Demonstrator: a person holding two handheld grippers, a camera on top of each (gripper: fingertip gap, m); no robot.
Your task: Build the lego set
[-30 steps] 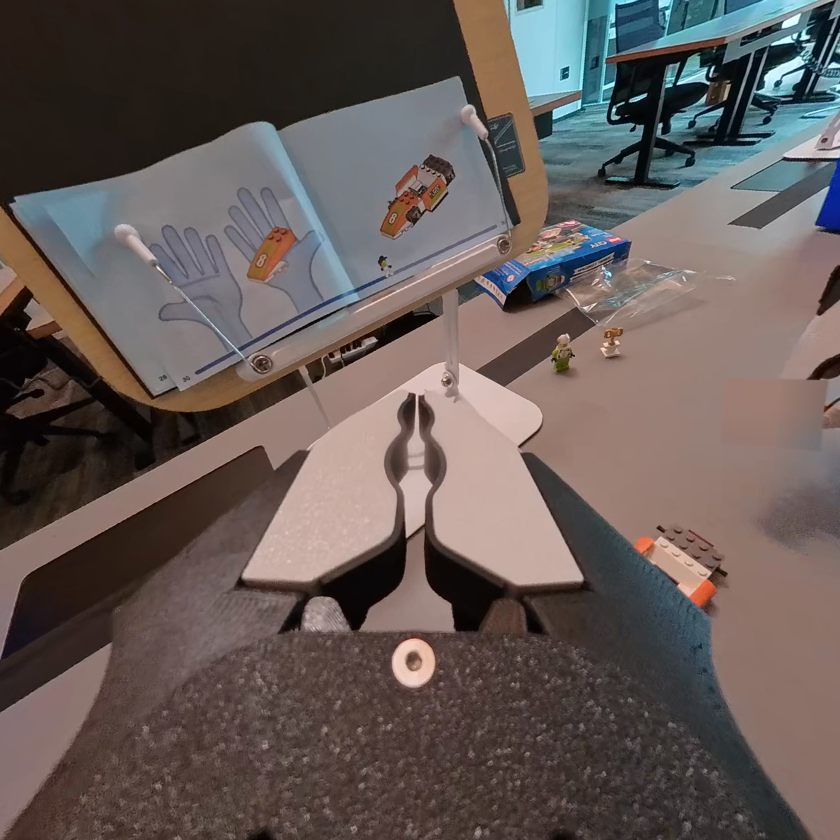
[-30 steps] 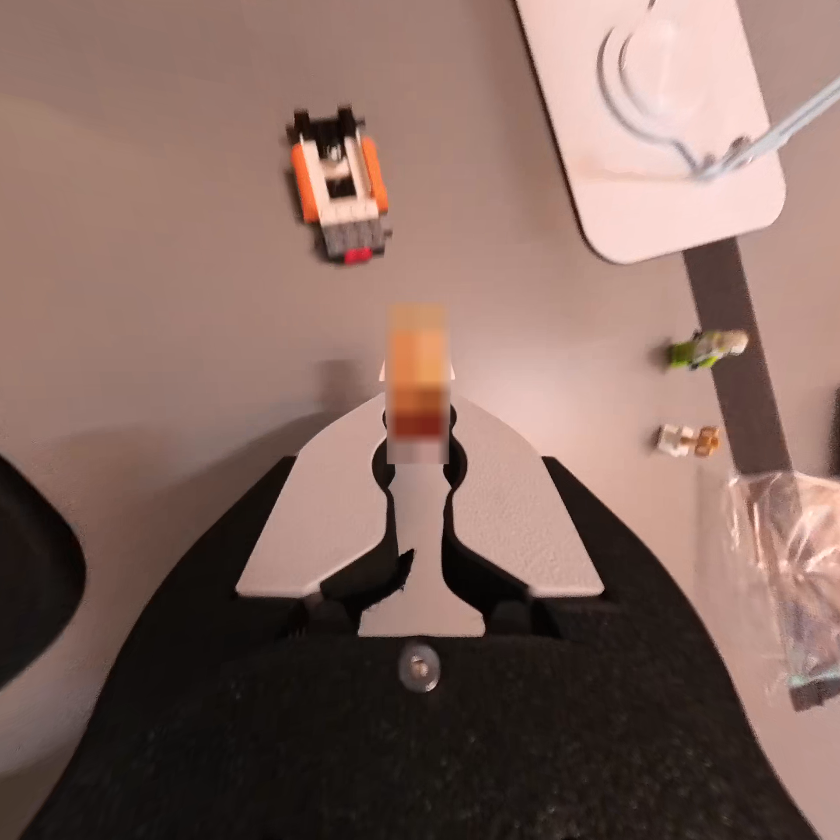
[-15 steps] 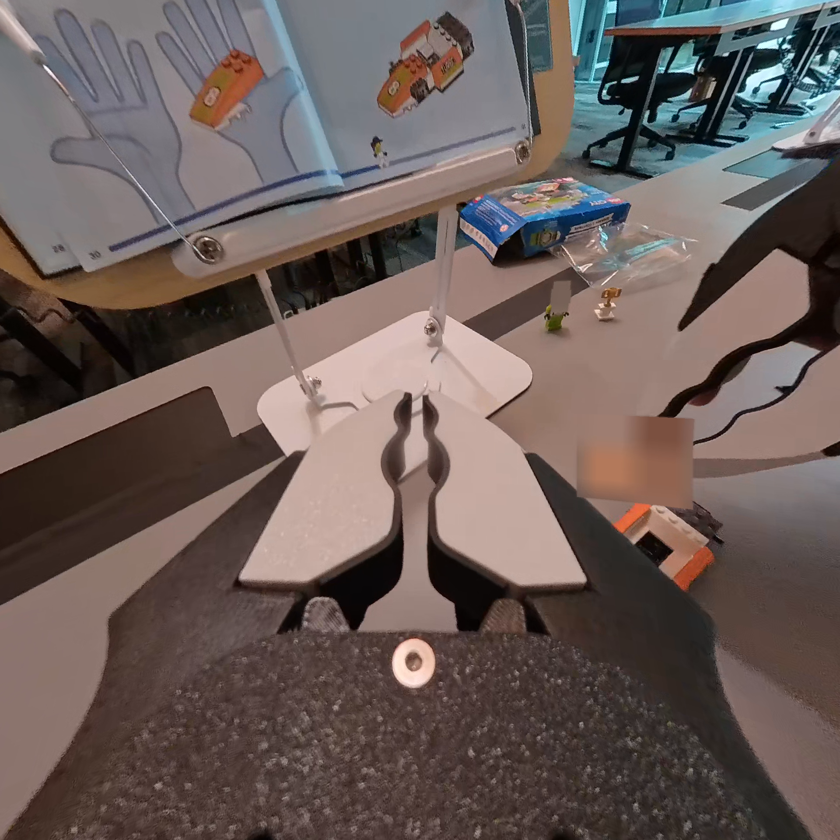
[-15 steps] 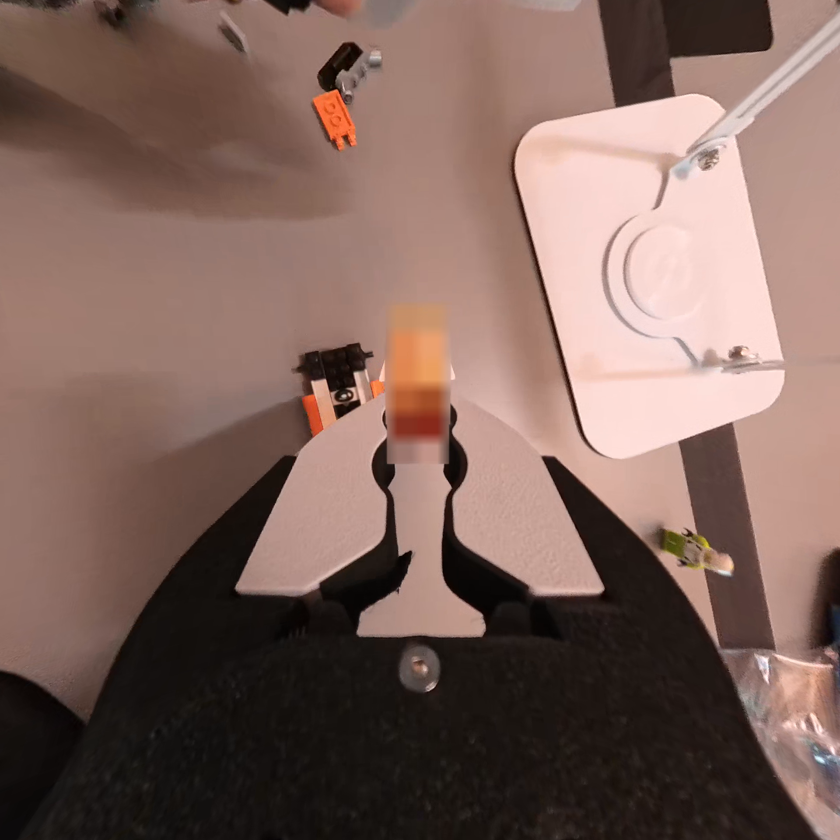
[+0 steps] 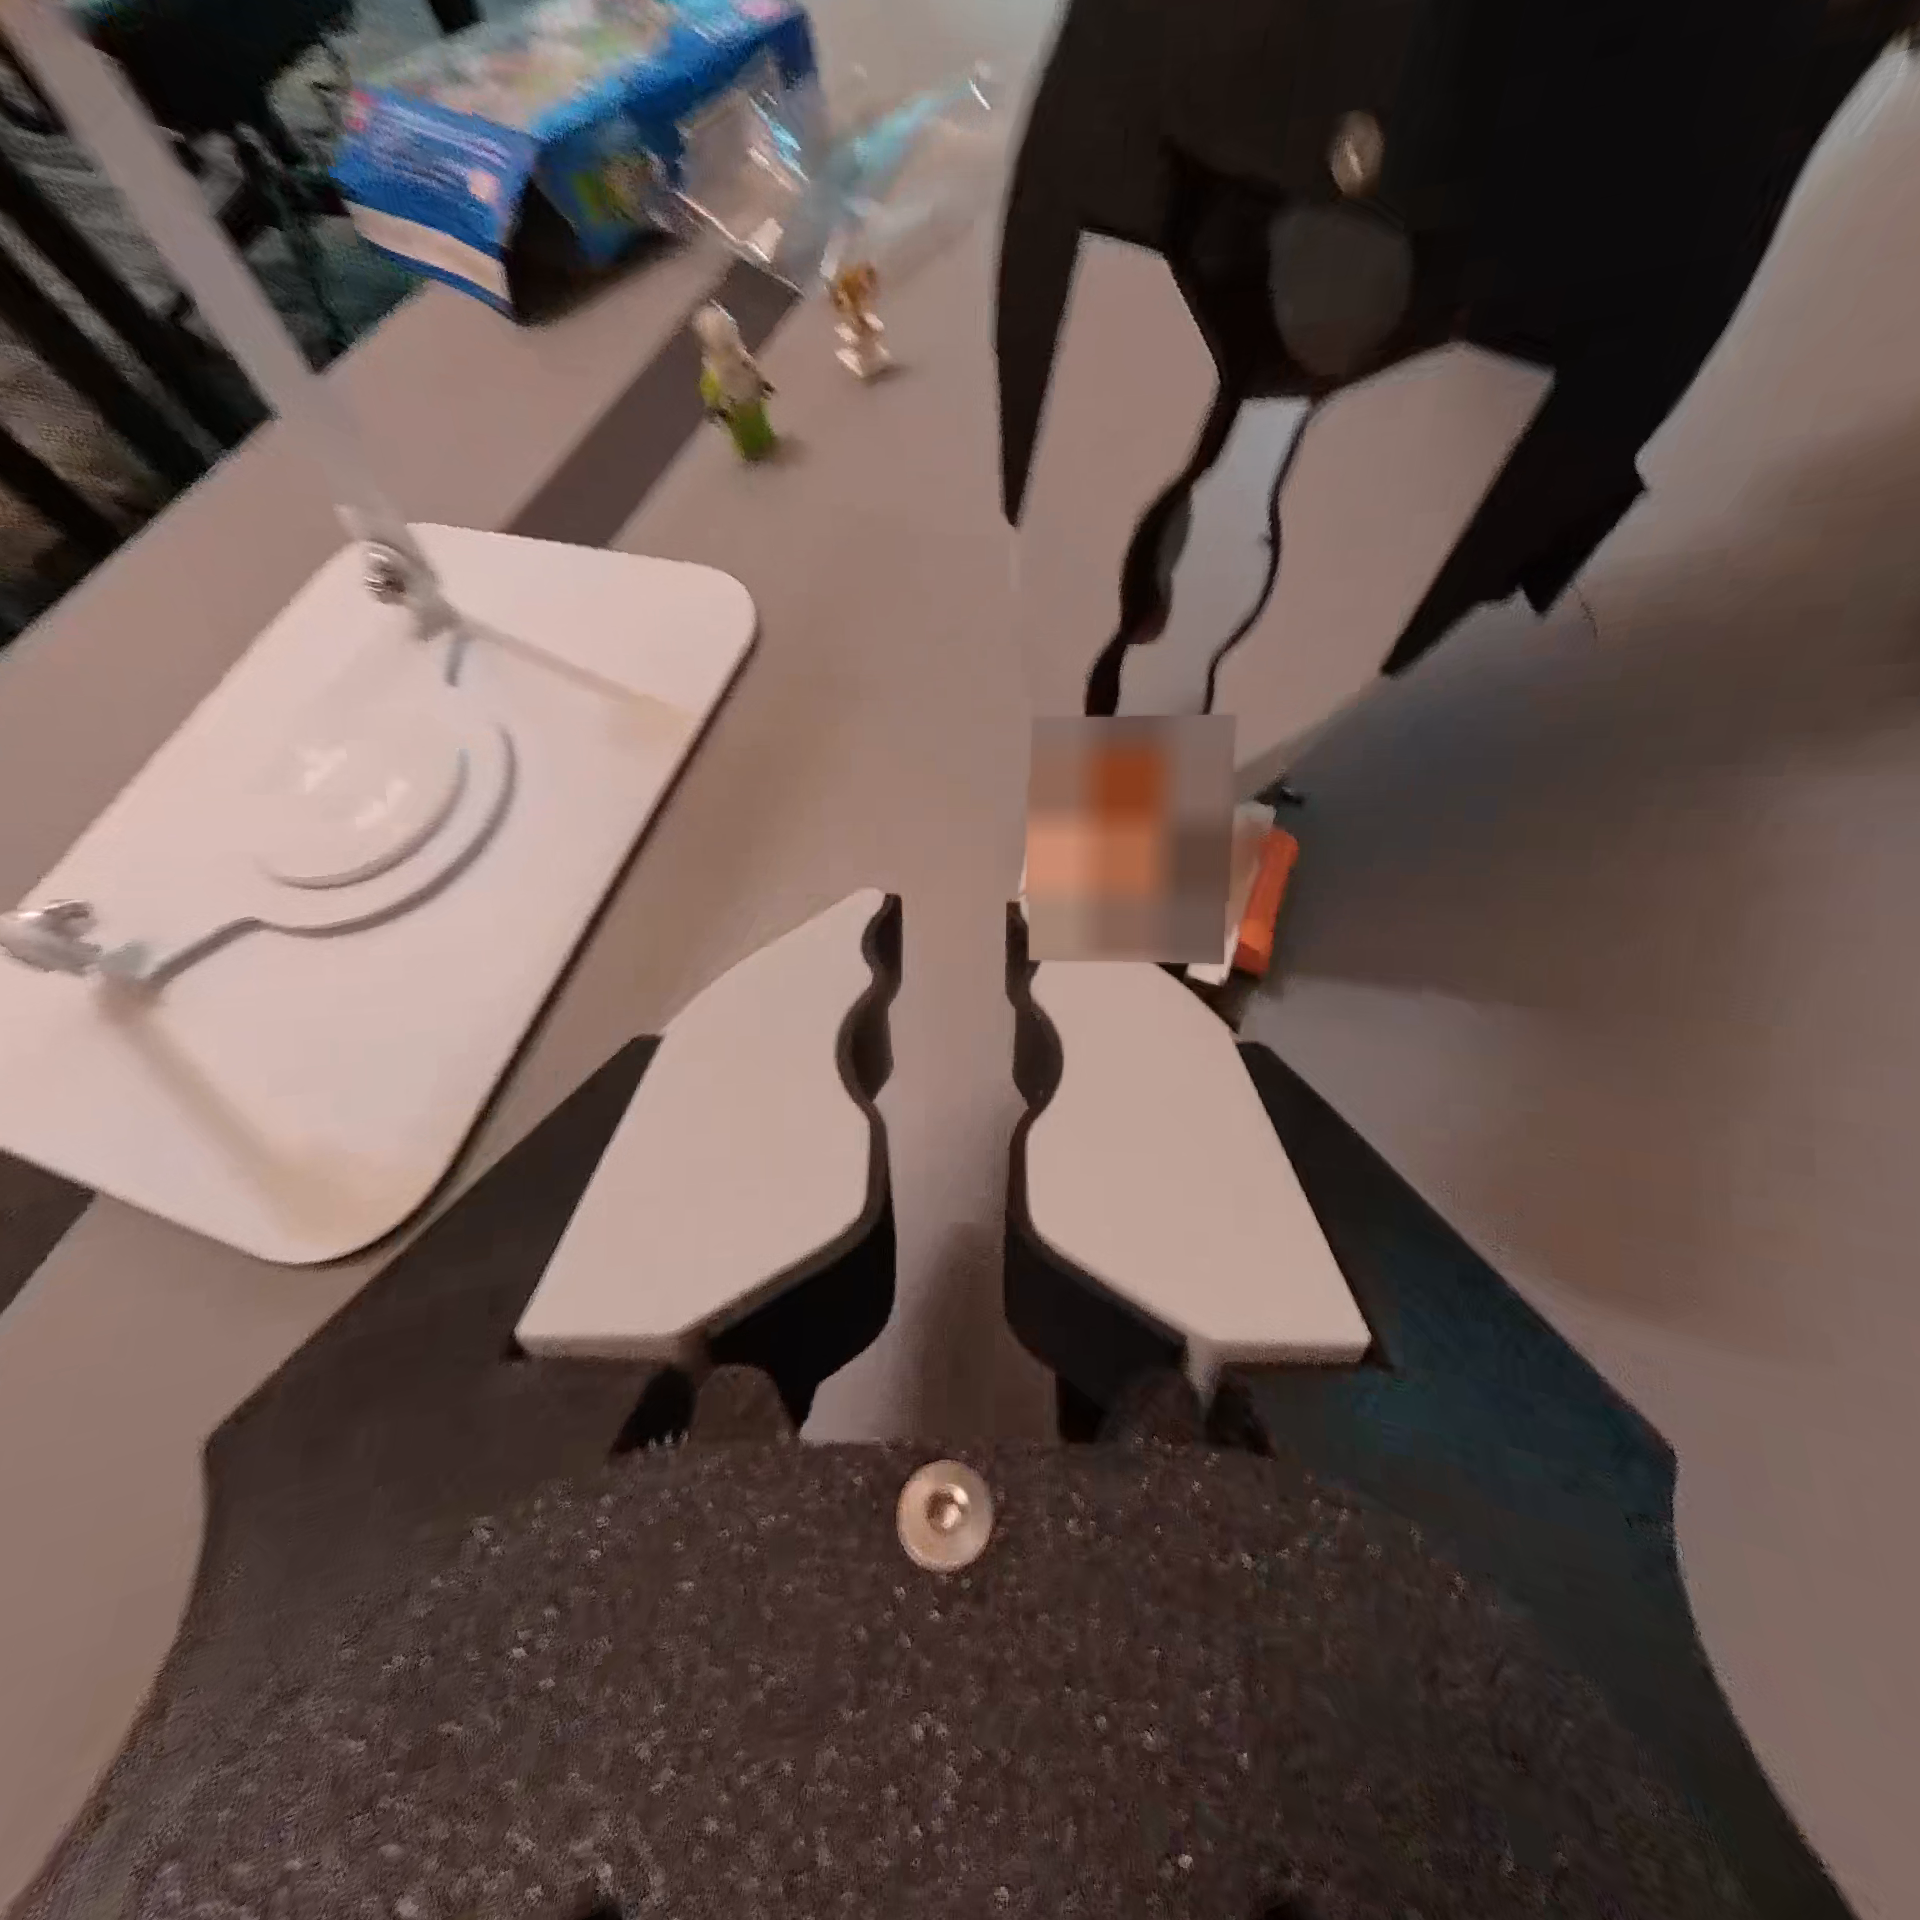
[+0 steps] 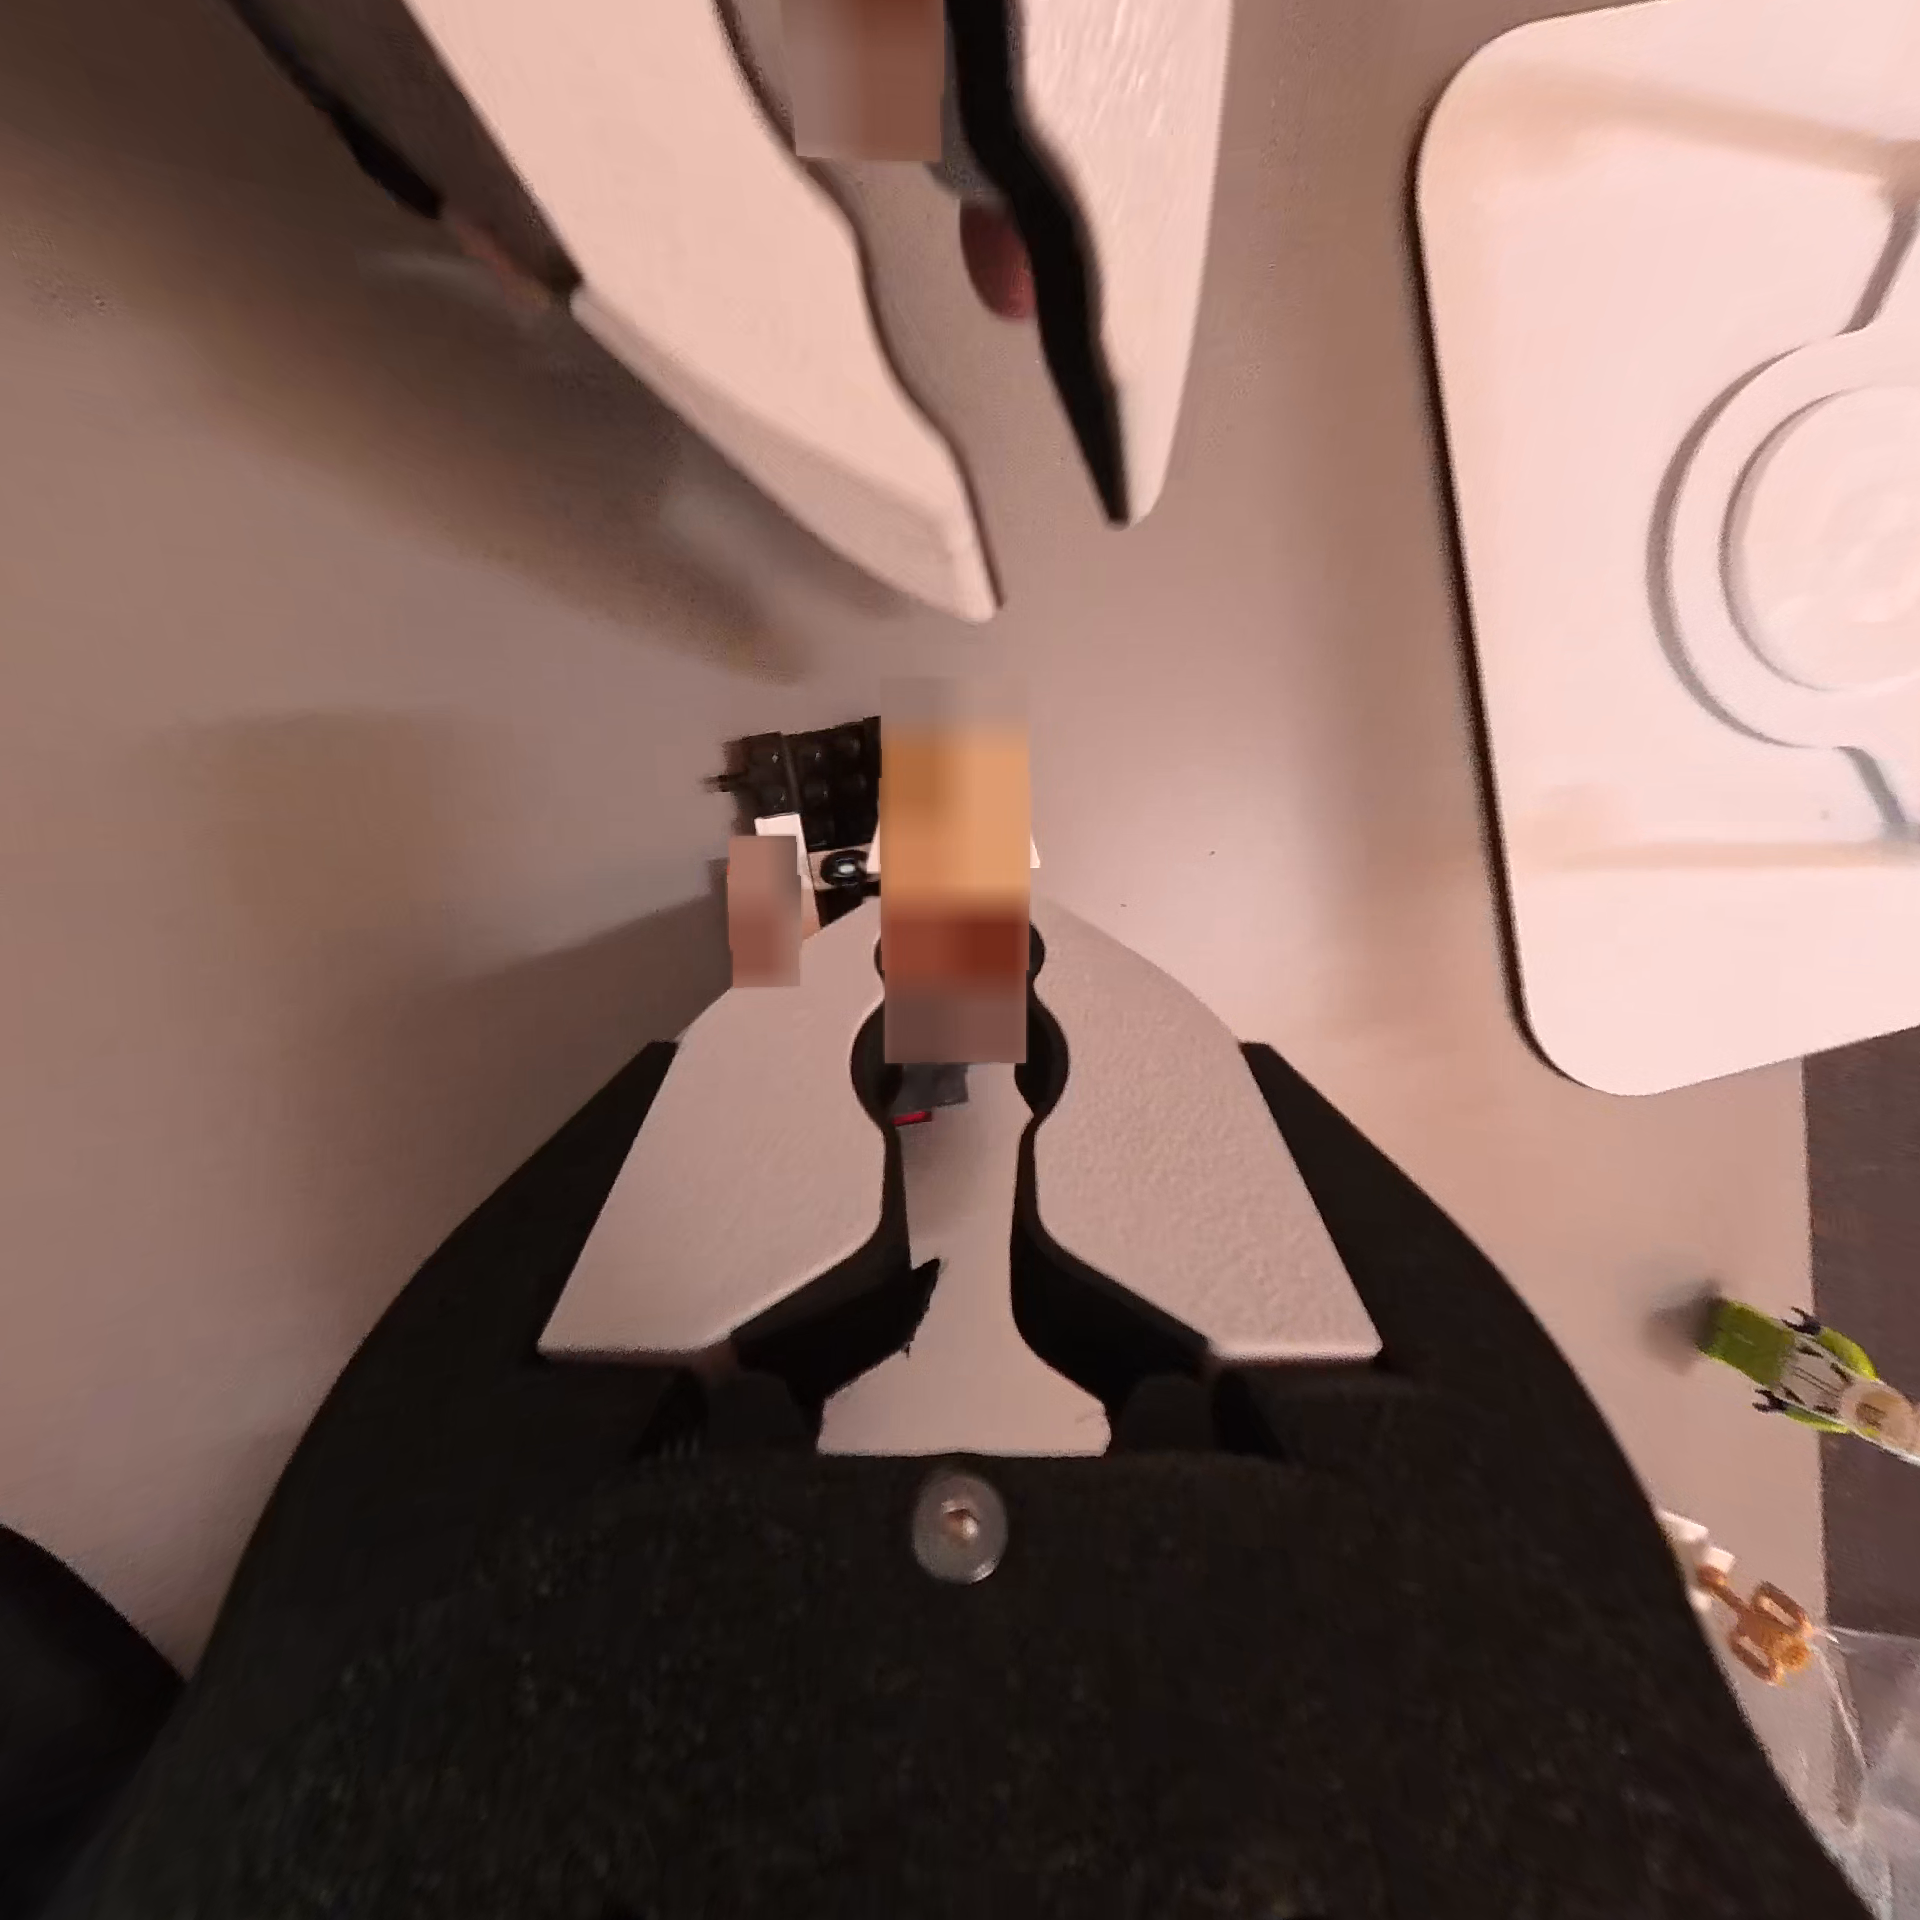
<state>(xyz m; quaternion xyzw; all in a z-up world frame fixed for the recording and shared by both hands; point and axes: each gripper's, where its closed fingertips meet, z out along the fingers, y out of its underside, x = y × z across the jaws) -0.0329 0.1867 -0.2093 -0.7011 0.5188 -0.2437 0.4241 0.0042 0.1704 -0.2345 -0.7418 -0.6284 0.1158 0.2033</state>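
My right gripper [image 6: 954,935] is shut on a small orange brick [image 6: 951,821], which a mosaic patch mostly covers. It holds the brick just above the partly built orange, white and black car [image 6: 821,790] on the grey table. My left gripper [image 5: 948,920] is open and empty, with its right fingertip close to the car [image 5: 1262,883]. In the left wrist view the right gripper [image 5: 1153,696] comes down from above with the brick [image 5: 1127,790]. The left gripper also shows at the top of the right wrist view [image 6: 1039,551].
The white base of the instruction stand [image 5: 364,883] lies left of the car, and it also shows in the right wrist view [image 6: 1662,520]. A green minifigure [image 5: 732,390], a small trophy piece [image 5: 860,322], a blue box [image 5: 520,177] and a clear plastic bag [image 5: 831,156] lie farther back. The tips of one gripper are about 5 cm away from the tips of the other.
My left gripper tilted down from the instruction book toward the table, moved to the car and opened. My right gripper carried the orange brick to just over the car.
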